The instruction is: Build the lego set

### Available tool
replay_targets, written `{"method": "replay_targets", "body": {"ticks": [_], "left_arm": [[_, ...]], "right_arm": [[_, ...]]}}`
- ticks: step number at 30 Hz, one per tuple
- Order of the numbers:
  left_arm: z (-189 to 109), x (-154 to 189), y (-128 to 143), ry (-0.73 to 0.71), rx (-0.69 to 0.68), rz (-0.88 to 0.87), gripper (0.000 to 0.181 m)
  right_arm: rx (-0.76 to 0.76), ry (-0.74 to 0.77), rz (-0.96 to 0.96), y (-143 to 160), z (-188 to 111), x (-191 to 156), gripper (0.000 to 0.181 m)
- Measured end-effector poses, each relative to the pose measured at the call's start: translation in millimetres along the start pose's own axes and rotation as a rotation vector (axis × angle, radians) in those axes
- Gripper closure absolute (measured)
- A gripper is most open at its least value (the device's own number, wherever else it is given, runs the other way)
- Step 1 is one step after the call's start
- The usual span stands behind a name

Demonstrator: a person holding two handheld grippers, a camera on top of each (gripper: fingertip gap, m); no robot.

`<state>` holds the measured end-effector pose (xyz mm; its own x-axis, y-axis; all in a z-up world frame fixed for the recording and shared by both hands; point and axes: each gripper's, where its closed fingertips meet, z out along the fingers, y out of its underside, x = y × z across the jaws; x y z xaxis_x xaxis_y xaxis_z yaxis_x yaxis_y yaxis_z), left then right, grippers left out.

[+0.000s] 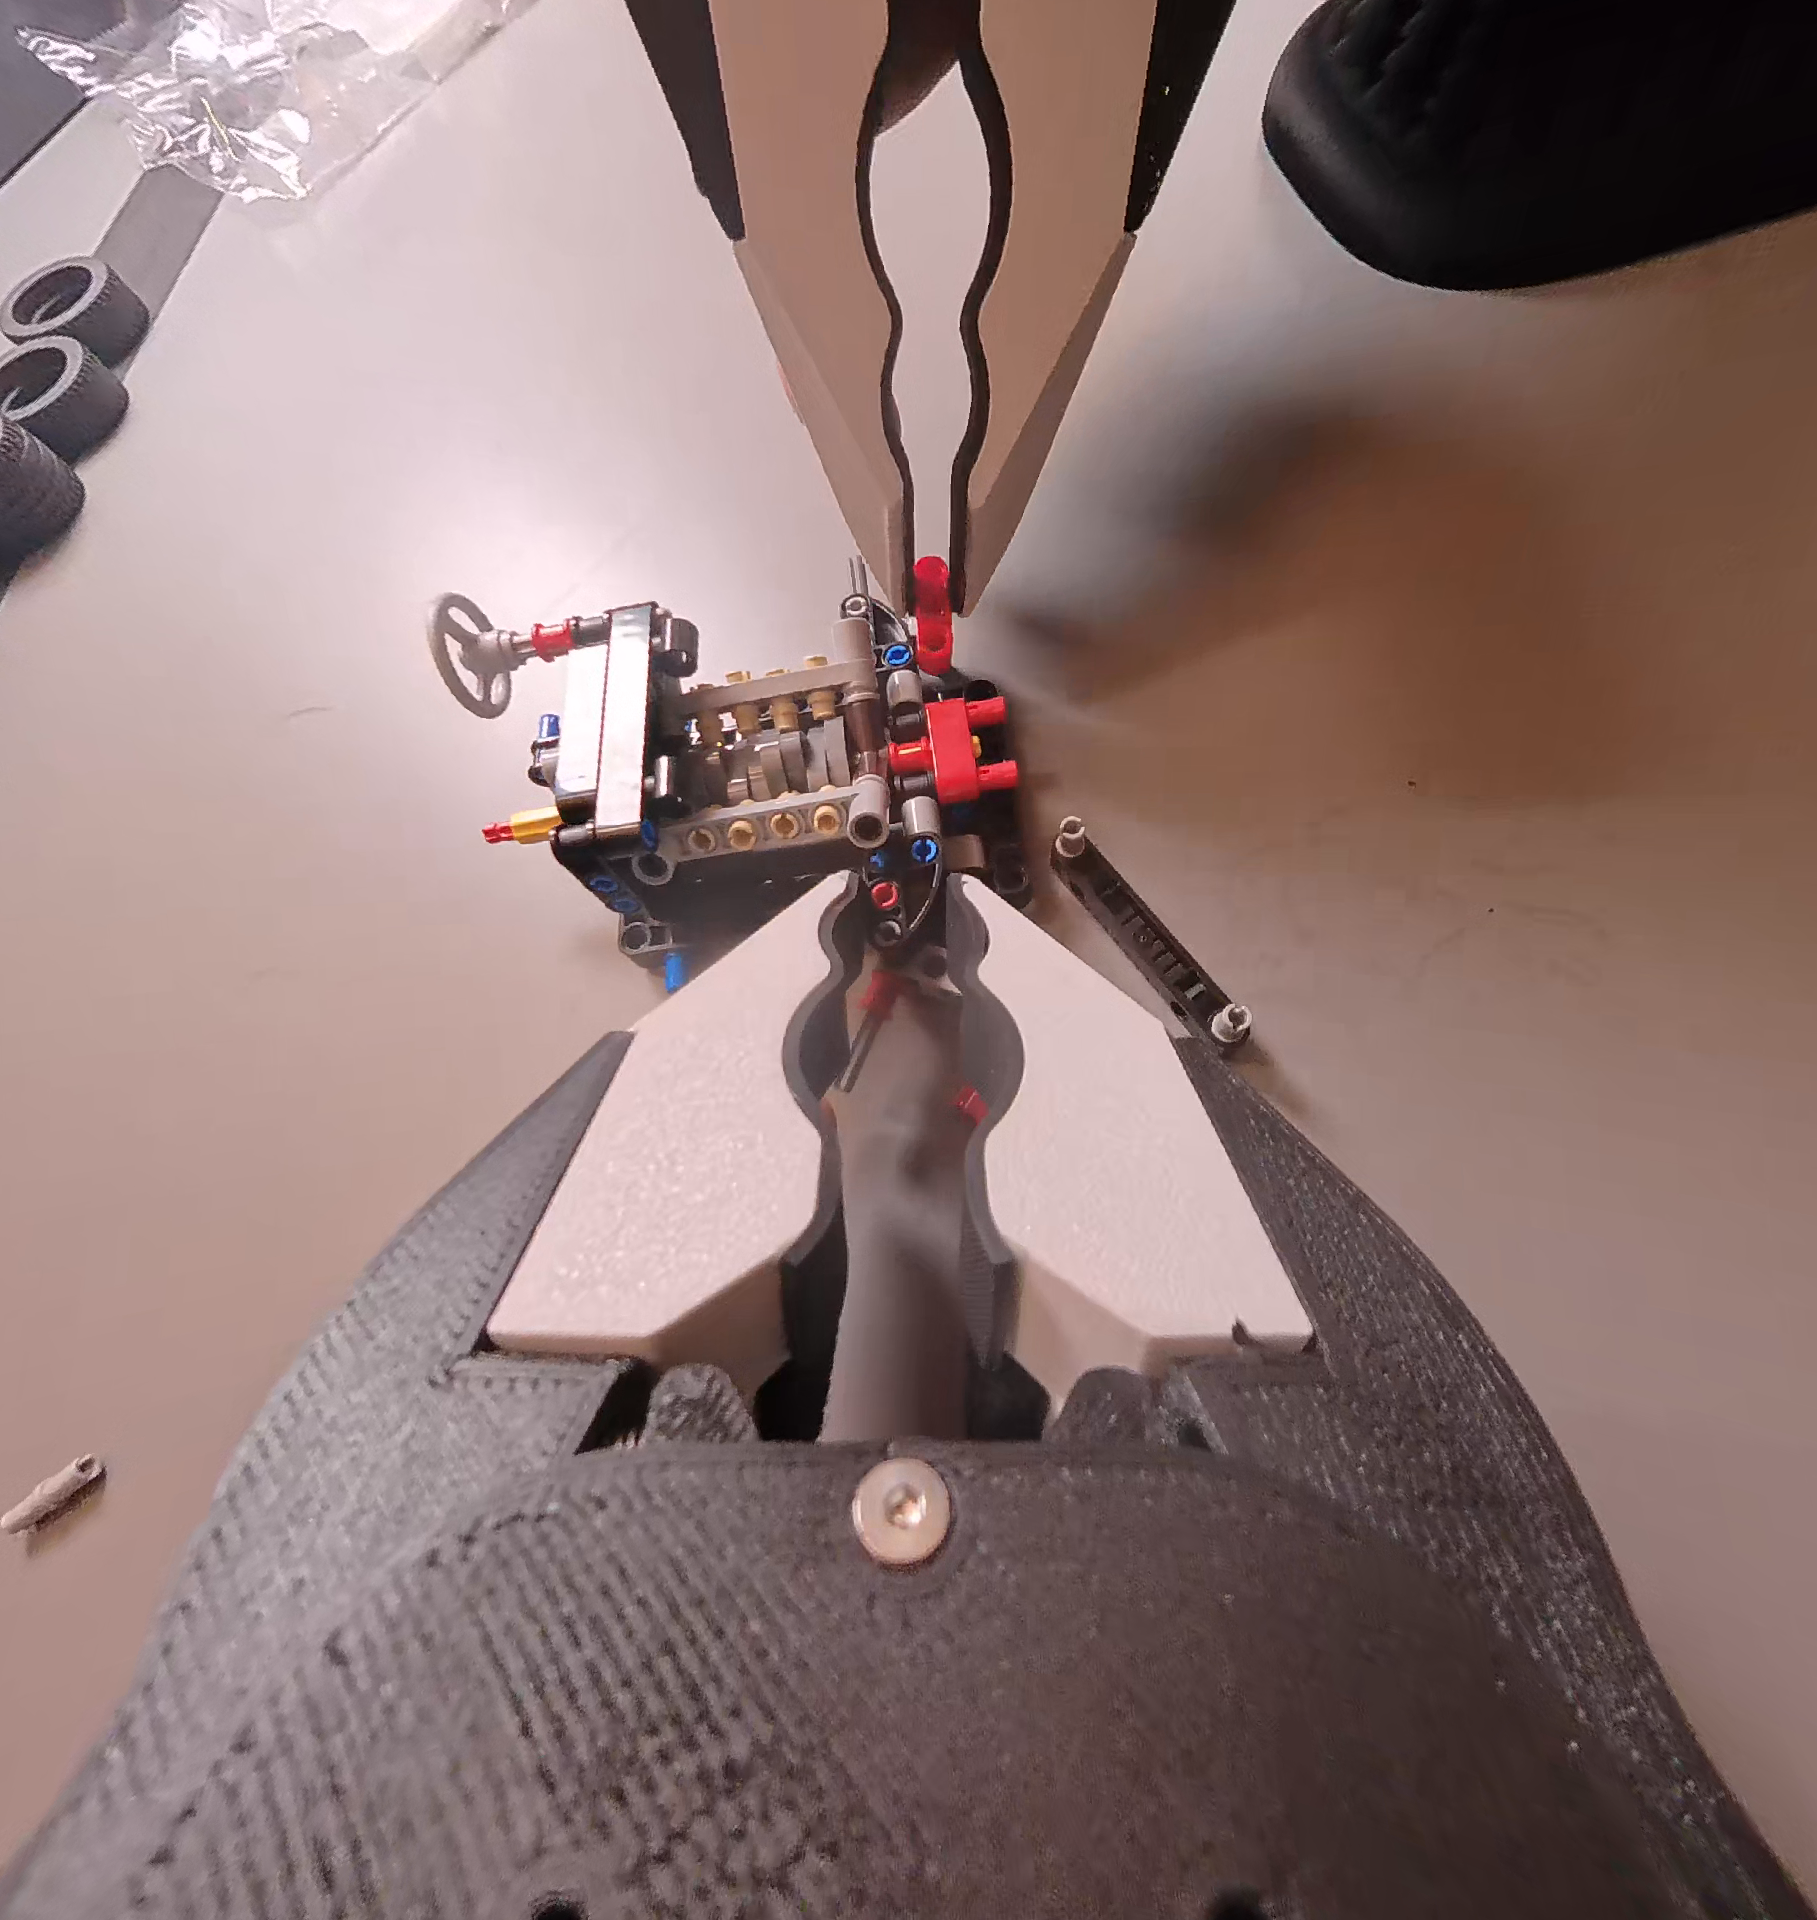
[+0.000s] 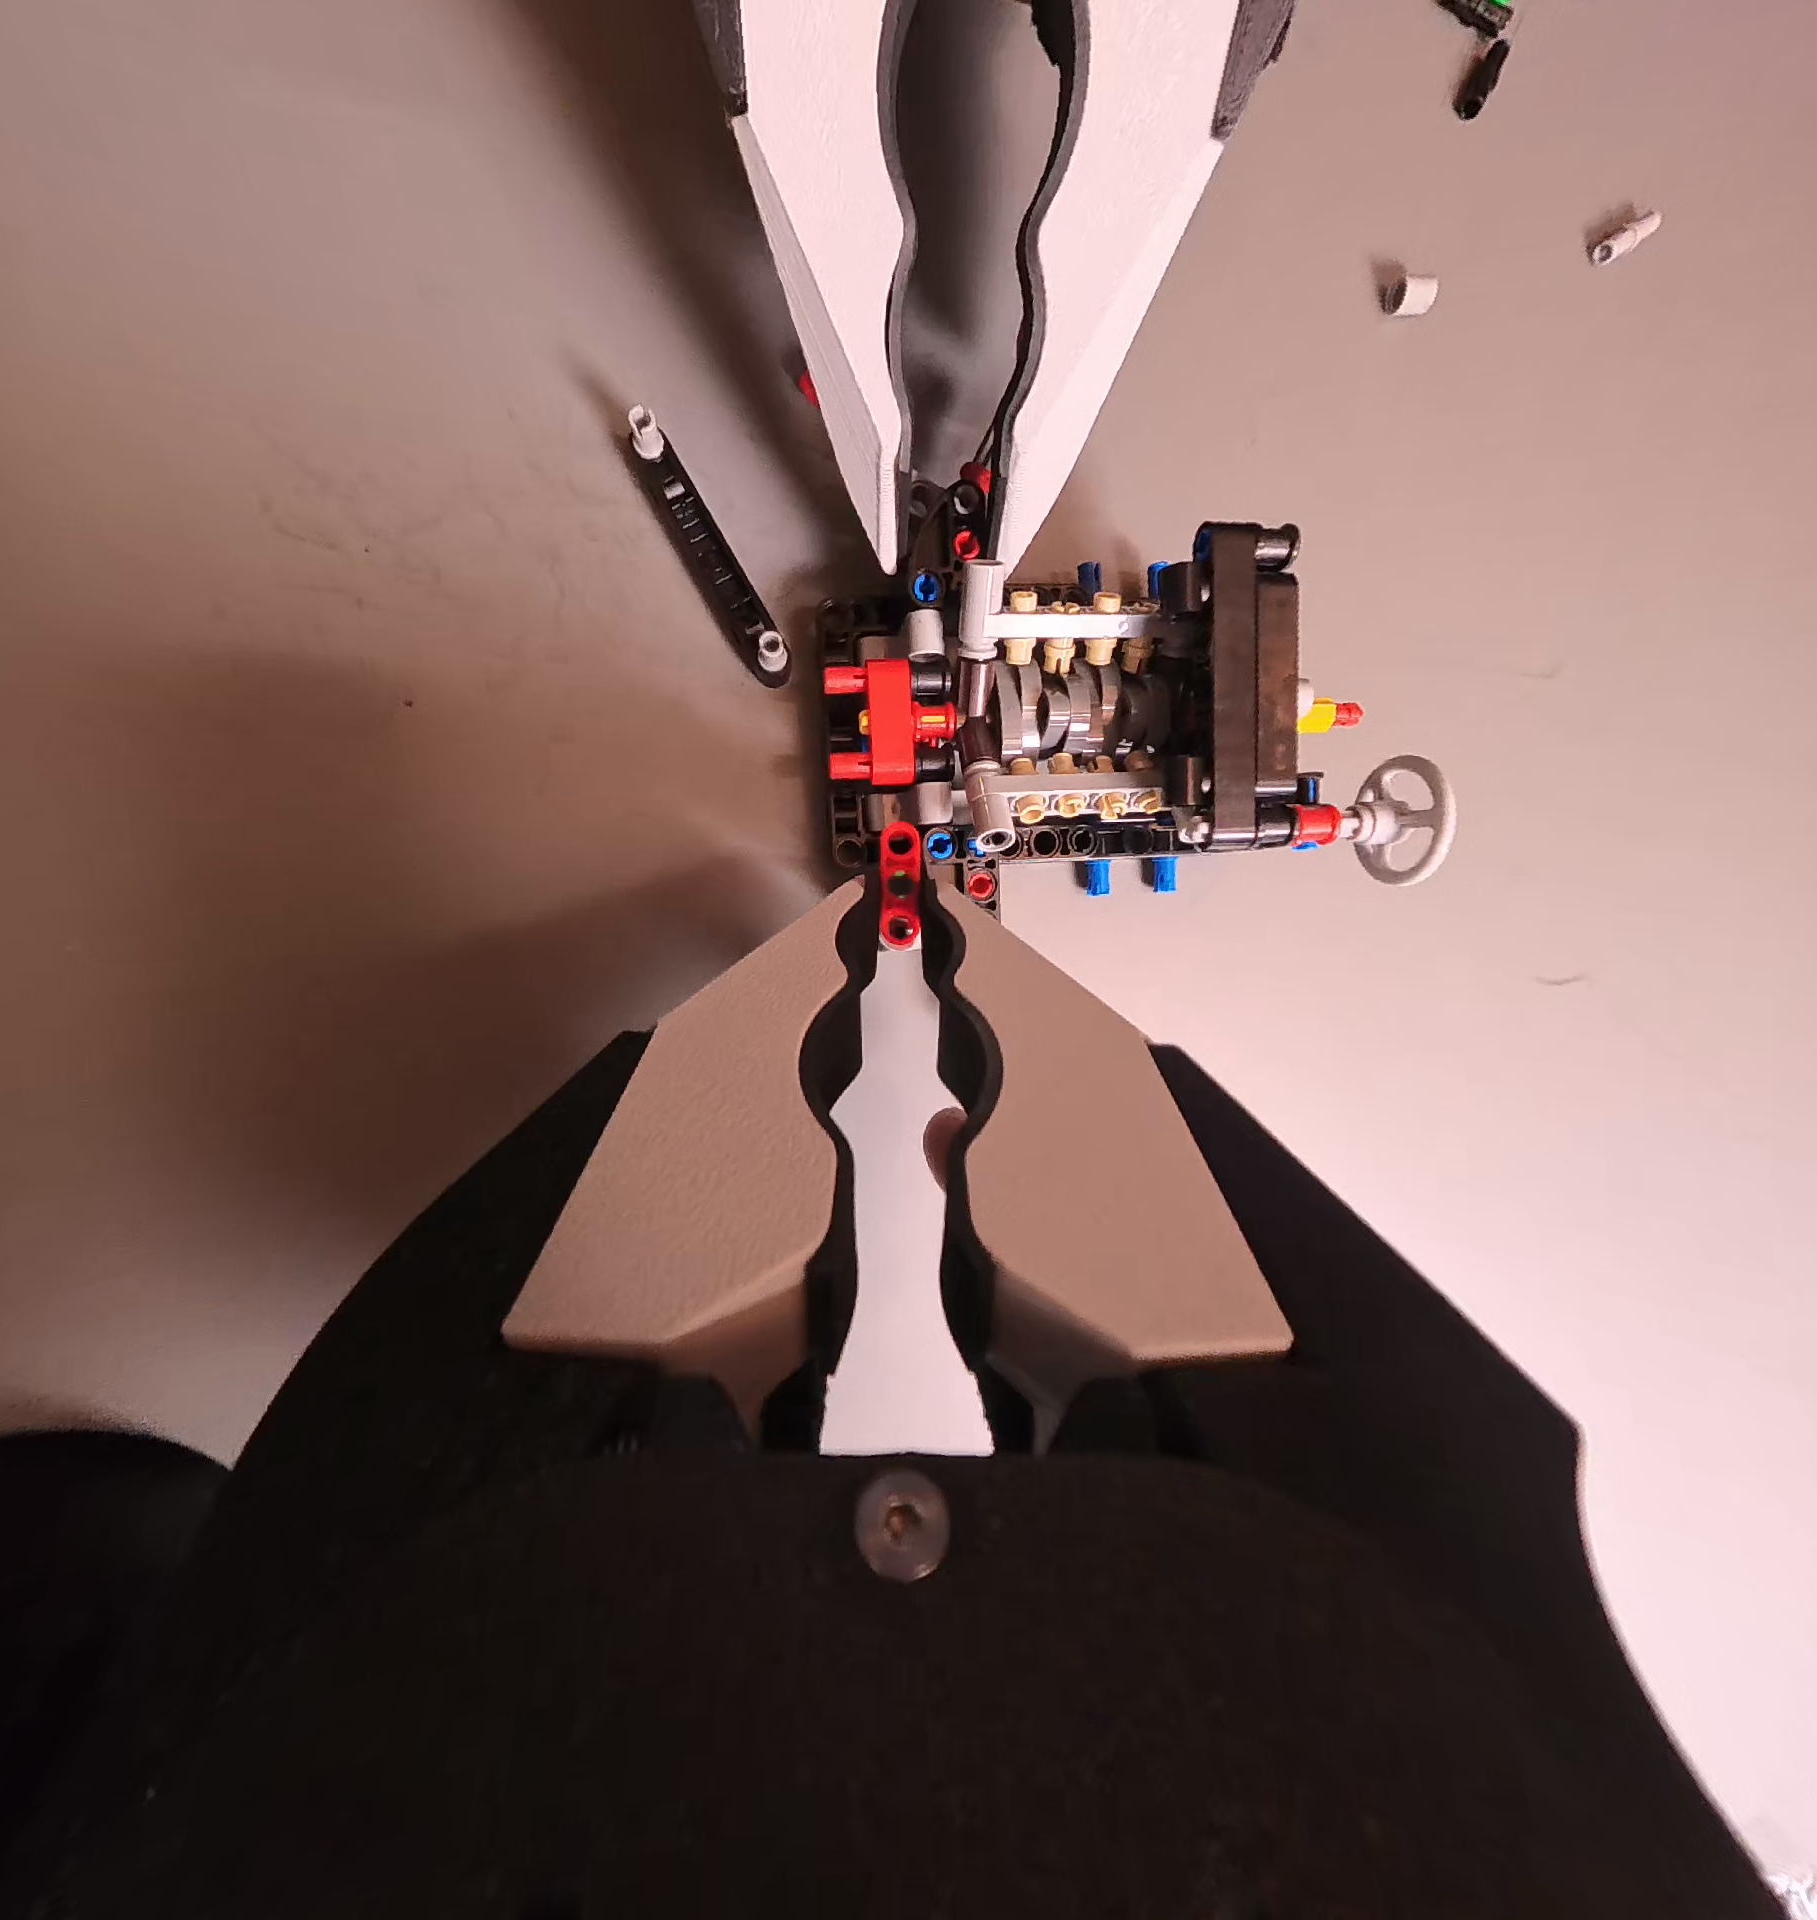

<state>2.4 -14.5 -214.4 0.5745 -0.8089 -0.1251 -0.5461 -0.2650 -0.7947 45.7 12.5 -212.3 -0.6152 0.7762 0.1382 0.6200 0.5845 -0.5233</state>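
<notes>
Centre of both wrist views: a partly built lego model point(image 1: 769, 758) of grey, black, tan and red technic pieces, lying on the pale matt table point(image 1: 1403, 727), with a grey steering wheel point(image 1: 468, 655) sticking out toward the left in the left wrist view and toward the right point(image 2: 1403, 821) in the right wrist view. Bottom centre of the left wrist view: left gripper point(image 1: 909, 914), pale fingers in a black printed housing, closed on the model's black curved edge with small red pins showing between the tips. Upper centre of that view: right gripper point(image 1: 930, 592), pinching a short red technic beam point(image 1: 930, 613) and touching it against the model's upper right corner. In the right wrist view, the same red beam point(image 2: 899, 883) clamped between the tips of the right gripper point(image 2: 899, 914), its far end at the model's lower left corner. Just beside the model, a loose black technic beam with grey pins point(image 1: 1143, 925), flat on the table. Far left of the left wrist view: a row of black rubber tyres point(image 1: 42, 395); upper left, a crumpled clear plastic bag point(image 1: 229, 94). Upper right of the right wrist view: small loose grey pieces point(image 2: 1408, 294).
</notes>
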Motion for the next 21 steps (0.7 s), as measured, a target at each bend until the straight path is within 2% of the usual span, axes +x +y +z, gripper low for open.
{"method": "replay_targets", "body": {"ticks": [8, 16, 19, 21], "left_arm": [[-3, -2, 2, -0.014, -0.004, 0.008, 0.168], [-13, -13, 3, -0.076, -0.019, 0.002, 0.17], [-19, -20, -4, -0.138, -0.012, -0.003, 0.17], [-22, -18, -20, -0.152, 0.03, -0.003, 0.17]], "right_arm": [[0.035, 0.012, 0.011, -2, 1, 1, 0.175], [0.156, 0.006, 0.077, -4, 0, 2, 0.175], [0.207, 0.001, 0.11, -4, 0, 4, 0.175], [0.24, 0.004, 0.129, -5, 1, 4, 0.175]]}}
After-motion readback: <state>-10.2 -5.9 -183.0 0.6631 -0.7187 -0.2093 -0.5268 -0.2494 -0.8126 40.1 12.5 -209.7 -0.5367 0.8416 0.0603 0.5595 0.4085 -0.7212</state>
